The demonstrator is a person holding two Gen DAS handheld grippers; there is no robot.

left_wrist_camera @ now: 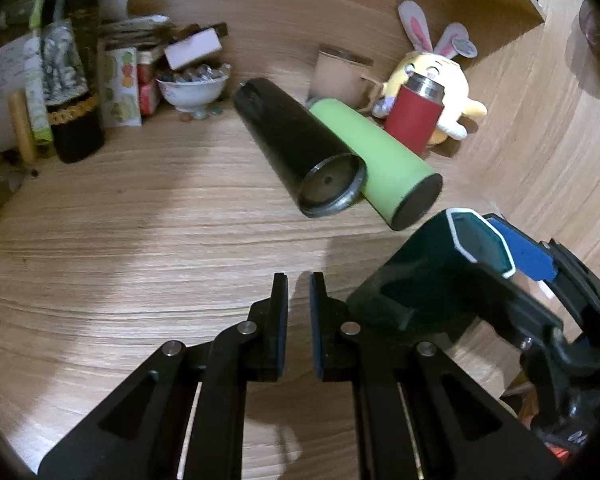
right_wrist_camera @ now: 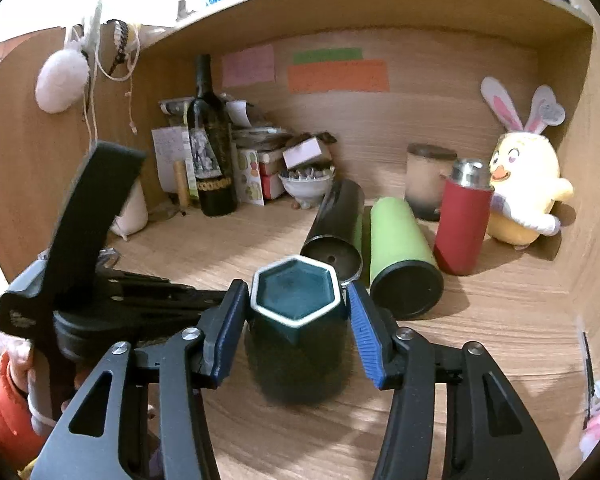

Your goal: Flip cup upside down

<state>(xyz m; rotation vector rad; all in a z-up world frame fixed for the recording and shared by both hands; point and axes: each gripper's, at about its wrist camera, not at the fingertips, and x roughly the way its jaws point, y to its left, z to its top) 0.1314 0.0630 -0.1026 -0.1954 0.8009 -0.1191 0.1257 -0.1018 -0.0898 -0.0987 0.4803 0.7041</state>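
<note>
A dark teal hexagonal cup (right_wrist_camera: 296,320) with a white rim stands between the blue pads of my right gripper (right_wrist_camera: 298,300). The pads sit close beside its walls; the right pad shows a small gap. In the left wrist view the same cup (left_wrist_camera: 432,264) appears tilted at the lower right, with the right gripper's blue pad (left_wrist_camera: 524,256) behind it. My left gripper (left_wrist_camera: 300,280) is nearly shut and empty, hovering over bare wood left of the cup.
A black tumbler (left_wrist_camera: 296,144) and a green tumbler (left_wrist_camera: 380,164) lie on their sides behind the cup. A red flask (left_wrist_camera: 414,114), a plush chick (left_wrist_camera: 440,80), a jar (left_wrist_camera: 340,72), a wine bottle (left_wrist_camera: 72,80) and a bowl (left_wrist_camera: 192,88) stand at the back.
</note>
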